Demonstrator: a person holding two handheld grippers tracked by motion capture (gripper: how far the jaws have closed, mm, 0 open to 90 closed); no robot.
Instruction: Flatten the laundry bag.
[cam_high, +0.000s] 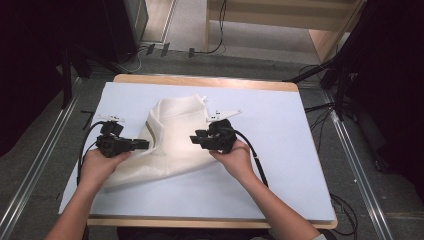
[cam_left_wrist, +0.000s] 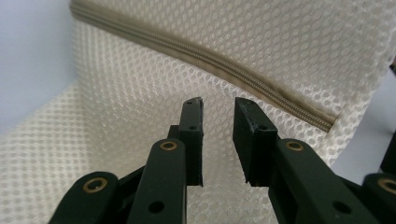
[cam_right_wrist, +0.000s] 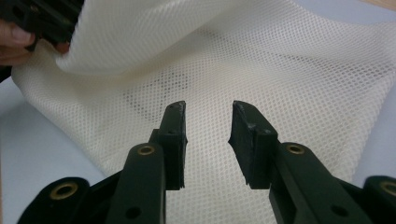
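Observation:
A cream mesh laundry bag (cam_high: 175, 135) lies crumpled on the pale blue sheet (cam_high: 280, 125) that covers the table. A tan zipper (cam_left_wrist: 210, 58) runs slantwise across the mesh (cam_left_wrist: 140, 93). My left gripper (cam_high: 145, 144) points right at the bag's left edge, where a fold is raised. In its own view the left gripper (cam_left_wrist: 218, 105) stands open, with mesh beyond the gap and nothing pinched. My right gripper (cam_high: 194, 138) points left over the bag's right part. The right gripper (cam_right_wrist: 208, 109) is open above flat mesh (cam_right_wrist: 280, 70). The other gripper (cam_right_wrist: 32, 18) shows beside the lifted fold.
The table's wooden edge (cam_high: 200, 80) borders the sheet at the back. Bare sheet lies to the right and front of the bag. Cables (cam_high: 150, 50) and metal rails (cam_high: 360, 165) run on the floor around the table. A wooden frame (cam_high: 325, 40) stands behind.

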